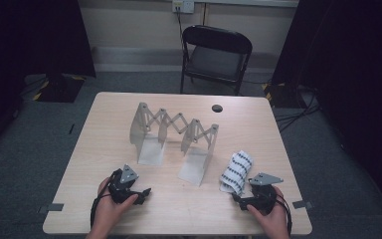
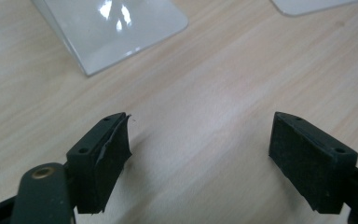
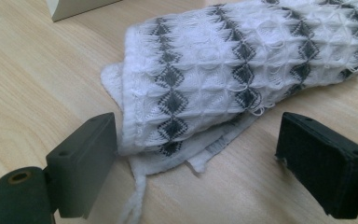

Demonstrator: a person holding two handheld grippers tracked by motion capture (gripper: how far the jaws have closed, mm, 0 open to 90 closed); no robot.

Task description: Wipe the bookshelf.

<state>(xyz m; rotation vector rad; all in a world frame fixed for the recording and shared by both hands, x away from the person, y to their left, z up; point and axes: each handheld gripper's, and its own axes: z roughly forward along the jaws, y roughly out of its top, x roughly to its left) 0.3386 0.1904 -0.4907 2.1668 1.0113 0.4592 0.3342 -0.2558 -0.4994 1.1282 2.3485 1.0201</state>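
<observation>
1. I can read no brand, label or writing on anything here.
2. The desk (image 1: 104,149) has a pale wood-grain top with a small dark round hole (image 1: 217,108) near its far edge; it stands on grey carpet.
3. A black folding chair (image 1: 215,57) waits behind it, below a wall socket (image 1: 183,6); dark curtains hang on both sides.
4. A grey accordion-style rack (image 1: 171,134) stands mid-desk.
5. The folded white towel (image 3: 242,70) with dark diamond patterning lies at the right, near the front edge.
6. The right gripper (image 3: 198,161) is spread wide; the towel's near corner sits between its jaws, close against the left pad, not pinched.
7. The left gripper (image 2: 200,154) gapes over bare wood, holding nothing.
</observation>
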